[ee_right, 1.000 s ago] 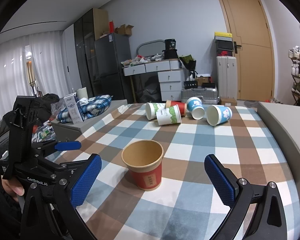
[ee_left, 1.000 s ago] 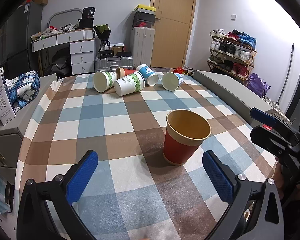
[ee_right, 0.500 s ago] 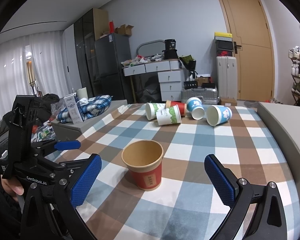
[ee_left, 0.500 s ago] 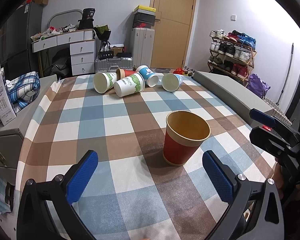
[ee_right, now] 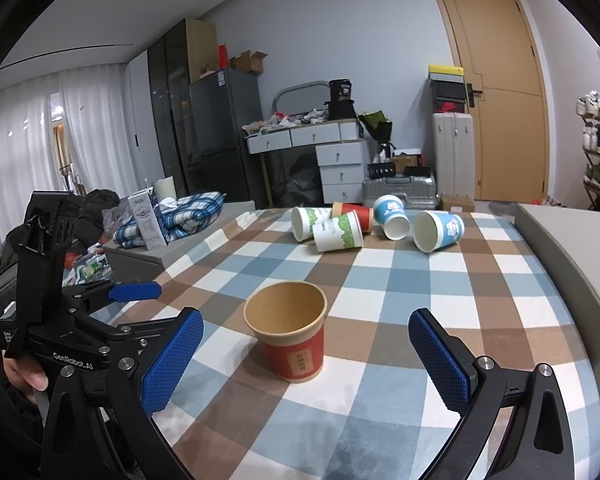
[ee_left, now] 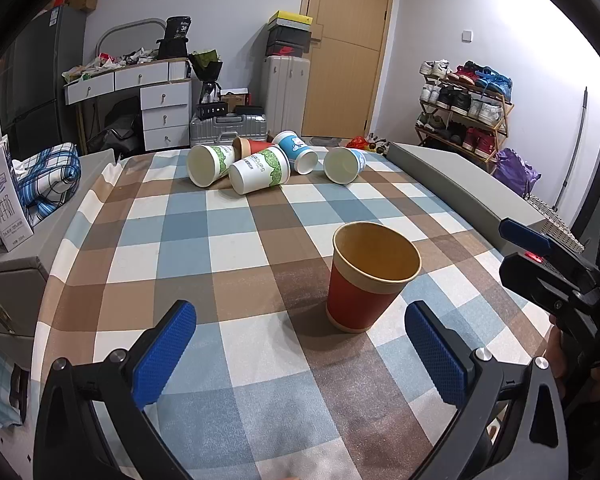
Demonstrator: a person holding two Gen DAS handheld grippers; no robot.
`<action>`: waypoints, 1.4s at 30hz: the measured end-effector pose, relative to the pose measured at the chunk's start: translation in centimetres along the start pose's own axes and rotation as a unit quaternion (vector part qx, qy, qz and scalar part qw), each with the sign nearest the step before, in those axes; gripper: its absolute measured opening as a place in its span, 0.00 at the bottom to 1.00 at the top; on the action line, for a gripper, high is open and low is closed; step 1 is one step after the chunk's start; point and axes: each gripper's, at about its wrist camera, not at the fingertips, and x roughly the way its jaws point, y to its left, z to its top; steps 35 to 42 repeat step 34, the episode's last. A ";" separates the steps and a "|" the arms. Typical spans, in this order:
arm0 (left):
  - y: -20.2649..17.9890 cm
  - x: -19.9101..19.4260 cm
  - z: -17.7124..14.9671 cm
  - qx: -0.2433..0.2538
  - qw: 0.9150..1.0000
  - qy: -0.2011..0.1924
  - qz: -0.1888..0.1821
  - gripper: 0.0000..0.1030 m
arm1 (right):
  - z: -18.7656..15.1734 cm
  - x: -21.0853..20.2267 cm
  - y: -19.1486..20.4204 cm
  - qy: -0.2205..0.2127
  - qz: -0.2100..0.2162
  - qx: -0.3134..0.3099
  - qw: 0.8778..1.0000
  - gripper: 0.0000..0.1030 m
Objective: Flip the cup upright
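- Between the two pairs of tongs, on the checked tablecloth [ee_left: 188,248], a red paper cup [ee_left: 370,278] stands upright with its mouth open to the ceiling.
- Left gripper [ee_left: 300,354] is spread wide and grasps nothing; the cup sits just ahead of its right-hand blue pad, apart from both pads [ee_left: 162,354].
- Right gripper [ee_right: 306,362] is likewise released, its blue pads [ee_right: 440,364] wide apart, and the cup stands just ahead of the gap, nearer the left pad and touching neither.
- From the right wrist view the left gripper's black frame shows just to the left, a hand [ee_right: 26,376] wrapped on its handle.
- Far beyond both tongs, at the table's far edge, lies a cluster of tipped cups: two green-printed cups [ee_left: 260,172], a second red cup [ee_left: 254,146] and two blue cups [ee_right: 438,230], all on their sides.
- Off to the left of the tongs, a milk carton [ee_left: 2,196] stands by a plaid blanket [ee_left: 48,180].
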 end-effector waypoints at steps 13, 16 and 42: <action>0.1 0.0 -0.1 -0.001 1.000 -0.001 -0.001 0.99 | 0.0 0.0 -0.1 0.001 0.002 0.000 1.000 1.00; 0.0 0.0 0.0 -0.001 1.000 -0.001 0.000 0.99 | 0.0 0.0 -0.1 0.001 0.004 0.001 1.000 1.00; -0.1 -0.2 0.0 0.000 1.000 -0.004 -0.002 0.99 | 0.0 0.0 0.0 0.006 0.007 0.001 1.000 1.00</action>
